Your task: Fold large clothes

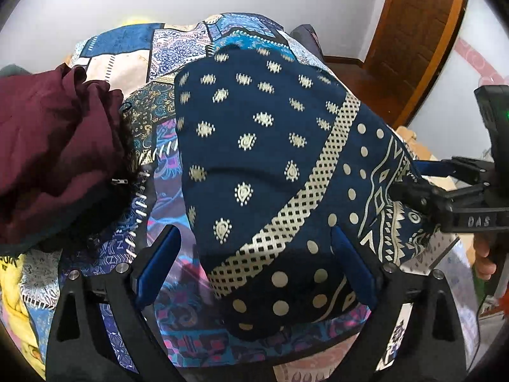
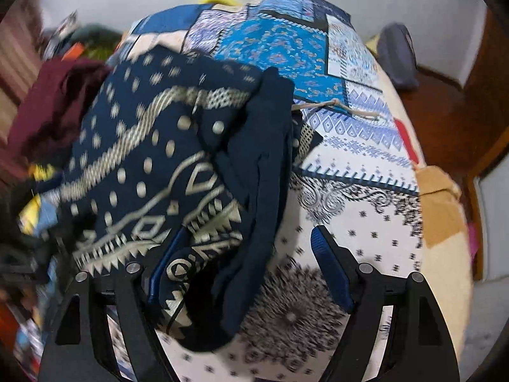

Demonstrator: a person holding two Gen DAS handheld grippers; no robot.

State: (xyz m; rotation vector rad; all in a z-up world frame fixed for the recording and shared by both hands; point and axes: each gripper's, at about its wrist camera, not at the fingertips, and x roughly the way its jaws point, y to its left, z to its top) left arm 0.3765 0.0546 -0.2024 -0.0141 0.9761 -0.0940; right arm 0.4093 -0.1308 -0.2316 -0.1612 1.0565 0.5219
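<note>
Now spread wide: left gripper (image 1: 254,264), astride the near corner of the navy cream-printed cotton garment (image 1: 261,146) on the patchwork bedspread (image 1: 178,41); right gripper (image 2: 245,267) open, far-right hem between jaws.

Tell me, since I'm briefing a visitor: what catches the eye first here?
The navy printed garment, partly folded, fills the middle of the patchwork bedspread. A maroon jacket lies bunched at its left. The left hand-held gripper stands open around the garment's near corner, and the right hand-held gripper is open around its other edge.
</note>
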